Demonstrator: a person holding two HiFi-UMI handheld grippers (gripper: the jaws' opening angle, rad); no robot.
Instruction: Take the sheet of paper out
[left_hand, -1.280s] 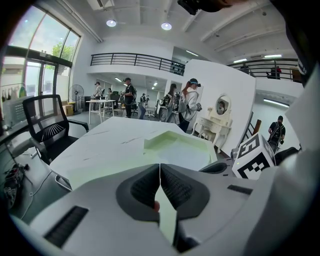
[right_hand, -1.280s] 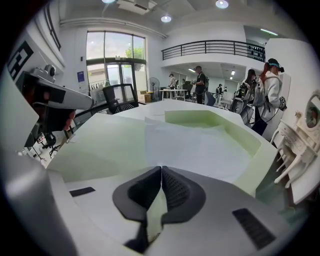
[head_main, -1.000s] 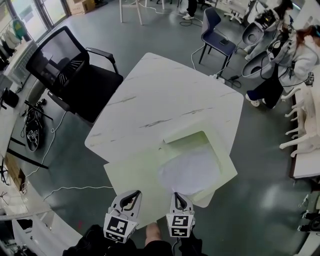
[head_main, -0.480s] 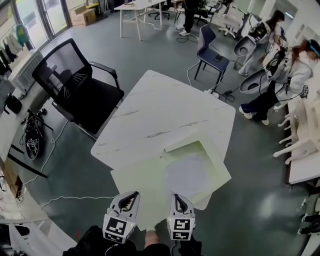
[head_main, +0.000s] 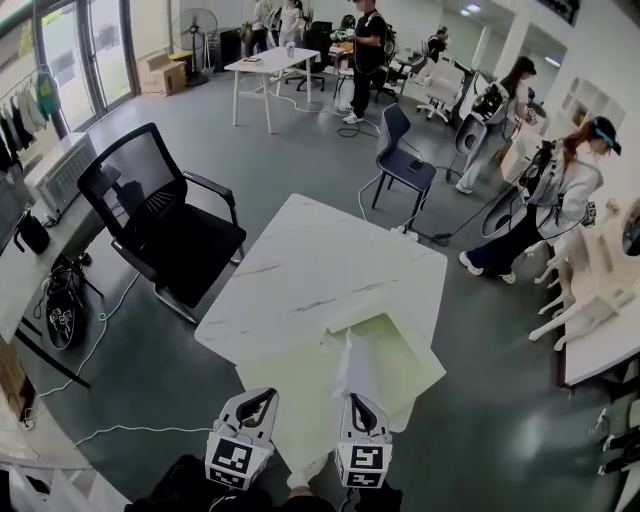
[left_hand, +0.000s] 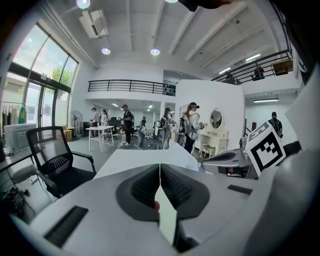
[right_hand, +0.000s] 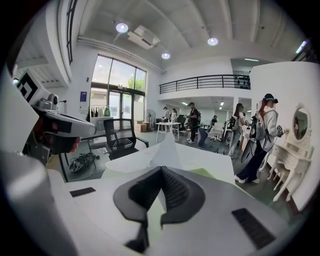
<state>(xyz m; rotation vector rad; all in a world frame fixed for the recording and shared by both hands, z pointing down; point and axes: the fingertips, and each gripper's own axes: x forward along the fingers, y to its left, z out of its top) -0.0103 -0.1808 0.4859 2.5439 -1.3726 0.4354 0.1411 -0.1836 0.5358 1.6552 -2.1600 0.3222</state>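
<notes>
A pale green folder (head_main: 290, 395) lies open on the near end of the white marble table (head_main: 310, 270). My left gripper (head_main: 256, 402) is shut on the folder's near cover, and a pale green edge (left_hand: 167, 222) shows between its jaws. My right gripper (head_main: 362, 405) is shut on the white sheet of paper (head_main: 352, 368), which rises bent up from the folder's pocket. In the right gripper view the sheet (right_hand: 167, 149) stands up just beyond the closed right gripper (right_hand: 162, 172). The closed left gripper (left_hand: 160, 167) appears in its own view.
A black office chair (head_main: 160, 220) stands left of the table and a blue chair (head_main: 400, 155) beyond it. Several people stand at the far end and right of the room. A white table (head_main: 270, 65) is at the back. Cables lie on the floor at left.
Both grippers have risen. The white sheet, which lay flat inside the folder, now stands bent upward from it in the right gripper.
</notes>
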